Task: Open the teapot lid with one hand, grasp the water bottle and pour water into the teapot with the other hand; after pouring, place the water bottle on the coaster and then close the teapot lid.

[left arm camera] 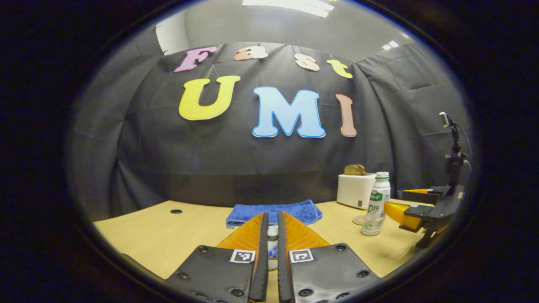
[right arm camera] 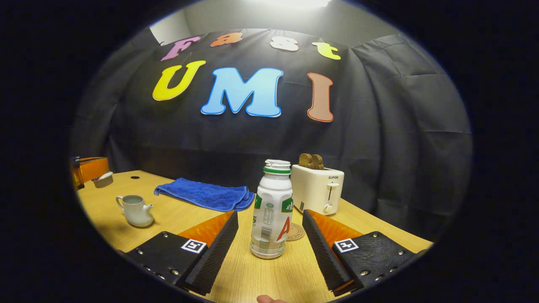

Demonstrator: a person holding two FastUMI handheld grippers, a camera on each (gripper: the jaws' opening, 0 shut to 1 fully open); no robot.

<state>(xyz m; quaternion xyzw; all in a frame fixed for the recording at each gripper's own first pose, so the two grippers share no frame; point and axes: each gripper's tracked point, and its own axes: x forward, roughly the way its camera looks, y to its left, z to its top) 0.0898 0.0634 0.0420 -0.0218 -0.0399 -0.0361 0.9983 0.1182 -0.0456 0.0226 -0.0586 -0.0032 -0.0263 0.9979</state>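
The right gripper (right arm camera: 269, 240) has its fingers spread to either side of the bottle (right arm camera: 271, 210), not touching it, which stands upright on the table (right arm camera: 236, 273), near the coaster (right arm camera: 296, 232). The left gripper (left arm camera: 272, 235) pinches the lid (left arm camera: 273, 232), lifted off the teapot (right arm camera: 137, 210), far left. The bottle looks light, smooth plastic, probably slippery; gripping mid-body seems safest.
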